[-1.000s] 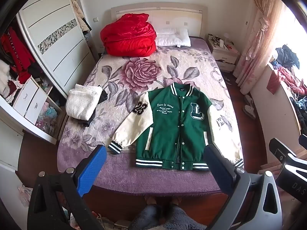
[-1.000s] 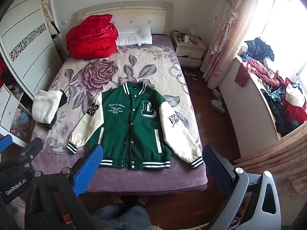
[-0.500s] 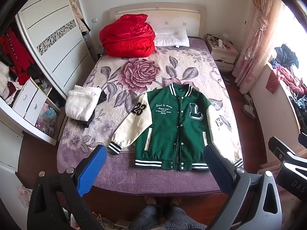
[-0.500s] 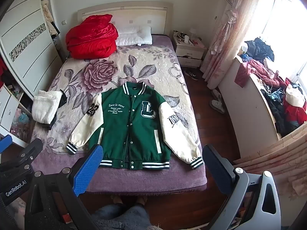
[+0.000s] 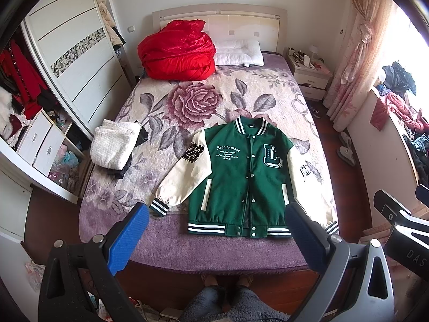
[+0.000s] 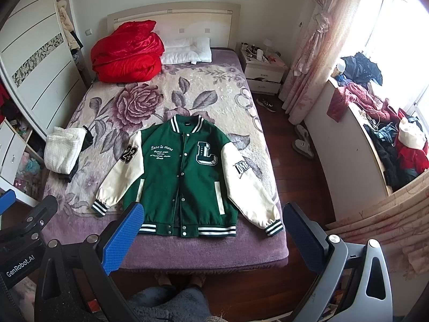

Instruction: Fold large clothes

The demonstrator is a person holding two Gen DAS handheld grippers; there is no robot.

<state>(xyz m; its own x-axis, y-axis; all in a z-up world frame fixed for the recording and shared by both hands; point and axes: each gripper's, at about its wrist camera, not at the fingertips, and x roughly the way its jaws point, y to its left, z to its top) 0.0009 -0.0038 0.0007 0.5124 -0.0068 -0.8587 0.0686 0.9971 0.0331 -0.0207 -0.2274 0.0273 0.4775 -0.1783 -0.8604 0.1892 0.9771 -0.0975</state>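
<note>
Almost nothing has moved since the earlier frames; only a slight drift of the left view is noted, with the jacket unchanged on the bed. Left wrist view: the left tool [image 5: 215, 230] is held spread wide above the foot of the bed [image 5: 166, 244], nothing gripped, both fingers clear of the fabric. The green varsity jacket [image 5: 246, 179] is laid flat, front up and buttoned, on the near right part of the bed, cream sleeves angled outward, hem near the foot edge. A folded white towel [image 5: 114, 145] is seen near the bed's left edge, a red quilt [image 5: 177, 51] and white pillow [image 5: 238, 55] by the headboard. Part of the right tool is seen at the right margin. Right wrist view: the right tool [image 6: 211, 225] is likewise wide open and empty, held above the foot of the bed [image 6: 187, 252]. The jacket [image 6: 182, 177] is seen centred, its hem between the fingers in the picture but not touched.
</note>
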